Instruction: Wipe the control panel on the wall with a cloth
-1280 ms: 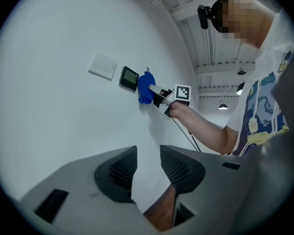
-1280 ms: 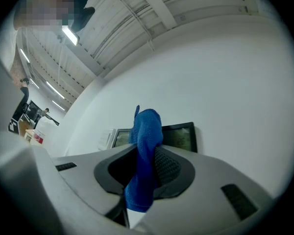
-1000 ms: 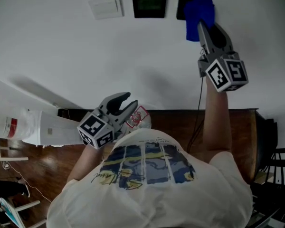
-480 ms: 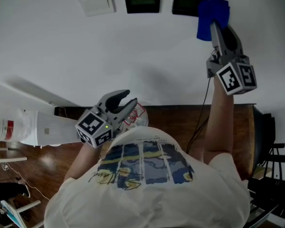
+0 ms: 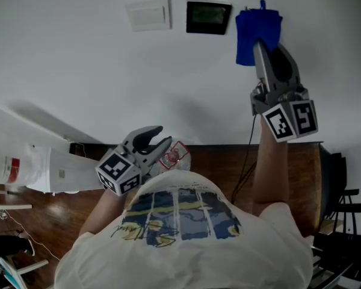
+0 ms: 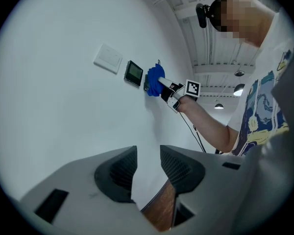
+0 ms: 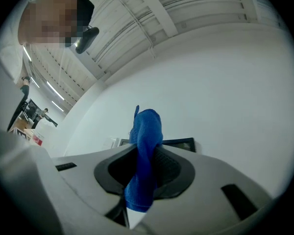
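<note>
On the white wall I see a white switch plate [image 5: 147, 12] and a dark control panel [image 5: 209, 17] beside it. A blue cloth [image 5: 257, 34] is pressed against the wall just right of that panel and covers a second panel. My right gripper [image 5: 262, 46] is raised and shut on the cloth [image 7: 146, 151]; a dark panel edge [image 7: 181, 143] shows behind its jaws. My left gripper [image 5: 154, 138] hangs low near my chest, open and empty. In the left gripper view, the cloth [image 6: 154, 81] sits right of the panel [image 6: 134, 73].
A black cable [image 5: 251, 155] hangs down the wall below my right arm. A long white object with a red label [image 5: 30, 166] lies at the lower left over the brown wood floor [image 5: 222, 161]. Dark chair frames [image 5: 343, 197] stand at the right edge.
The right gripper slid the cloth right, off the second panel, then back left over it. The left gripper has stayed low and open.
</note>
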`<state>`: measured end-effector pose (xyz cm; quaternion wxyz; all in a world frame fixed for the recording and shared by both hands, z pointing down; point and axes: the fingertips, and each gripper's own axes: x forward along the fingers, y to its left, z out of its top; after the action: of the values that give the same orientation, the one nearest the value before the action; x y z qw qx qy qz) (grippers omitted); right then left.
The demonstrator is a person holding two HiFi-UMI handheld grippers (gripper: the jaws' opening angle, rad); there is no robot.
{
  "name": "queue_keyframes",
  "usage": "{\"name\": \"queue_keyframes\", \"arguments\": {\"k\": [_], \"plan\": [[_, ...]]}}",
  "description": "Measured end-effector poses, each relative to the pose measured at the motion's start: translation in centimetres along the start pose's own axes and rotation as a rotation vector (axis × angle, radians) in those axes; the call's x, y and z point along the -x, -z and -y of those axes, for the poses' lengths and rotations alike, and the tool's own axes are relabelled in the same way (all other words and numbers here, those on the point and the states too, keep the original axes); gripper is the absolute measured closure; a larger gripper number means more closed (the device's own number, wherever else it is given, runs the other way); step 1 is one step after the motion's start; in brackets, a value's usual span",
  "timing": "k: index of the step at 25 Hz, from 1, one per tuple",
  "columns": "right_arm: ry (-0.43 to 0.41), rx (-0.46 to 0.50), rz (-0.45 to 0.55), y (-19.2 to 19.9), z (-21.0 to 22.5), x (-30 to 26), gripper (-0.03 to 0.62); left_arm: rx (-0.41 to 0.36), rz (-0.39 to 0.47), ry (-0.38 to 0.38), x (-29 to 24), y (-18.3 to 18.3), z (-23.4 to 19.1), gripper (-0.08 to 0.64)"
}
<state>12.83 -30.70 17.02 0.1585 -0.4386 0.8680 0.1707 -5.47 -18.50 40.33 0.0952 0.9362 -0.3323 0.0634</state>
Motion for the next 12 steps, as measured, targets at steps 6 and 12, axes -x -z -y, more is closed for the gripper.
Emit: {"name": "queue_keyframes", "arguments": {"k": [6,12], "plan": [[-0.097,0.007,-0.008,1.3,-6.1,-4.4,0.523,0.016,-0.01,-0.03,3.5,0.6,-1.7,0.433],[-0.123,-0.003,-0.024,3.0,-8.3,-7.1,0.523,0.032,-0.017,-0.069,6.0,1.3,-2.7,0.433]]}}
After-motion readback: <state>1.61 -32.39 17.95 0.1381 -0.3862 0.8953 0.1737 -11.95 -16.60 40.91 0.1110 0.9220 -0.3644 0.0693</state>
